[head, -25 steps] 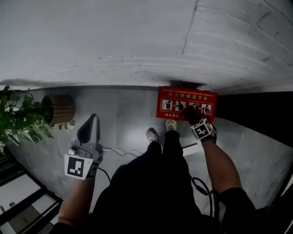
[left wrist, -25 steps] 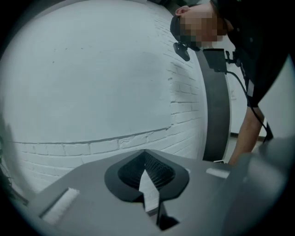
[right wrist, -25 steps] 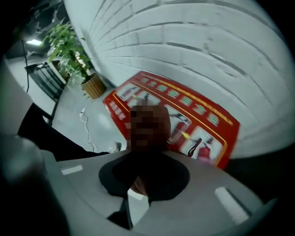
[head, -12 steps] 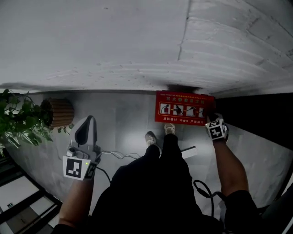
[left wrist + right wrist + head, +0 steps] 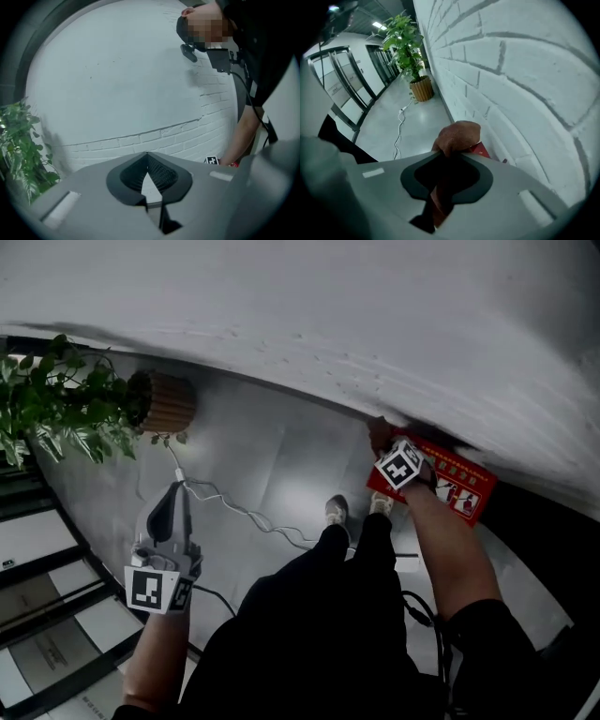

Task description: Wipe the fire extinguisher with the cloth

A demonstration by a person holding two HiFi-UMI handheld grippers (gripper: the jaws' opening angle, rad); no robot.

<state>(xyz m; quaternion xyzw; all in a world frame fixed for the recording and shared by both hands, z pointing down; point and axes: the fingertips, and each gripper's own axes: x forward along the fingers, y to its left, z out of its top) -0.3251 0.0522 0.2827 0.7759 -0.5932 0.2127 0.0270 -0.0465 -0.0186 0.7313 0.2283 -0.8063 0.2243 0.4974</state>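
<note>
The red fire-extinguisher box (image 5: 448, 484) stands on the floor against the white brick wall; the extinguisher itself is hidden. My right gripper (image 5: 387, 450) is at the box's left upper end, close to the wall, pointing steeply down. It is shut on a brown cloth (image 5: 379, 431). In the right gripper view the cloth (image 5: 457, 135) bulges out past the right gripper (image 5: 450, 157), over a red corner of the box (image 5: 481, 150). My left gripper (image 5: 177, 493) hangs over the floor at the left, far from the box. In its own view the left gripper (image 5: 147, 154) is shut and holds nothing.
A potted plant (image 5: 58, 407) in a wicker pot (image 5: 165, 401) stands by the wall at the left. A white cable (image 5: 239, 510) runs across the grey floor. The person's legs and shoes (image 5: 336, 510) are beside the box. Glass doors (image 5: 344, 79) line the far side.
The head view has swung left and tilted. My right gripper, with the cloth, went to the box's right end and then back to its left upper end. The left gripper shifted slightly.
</note>
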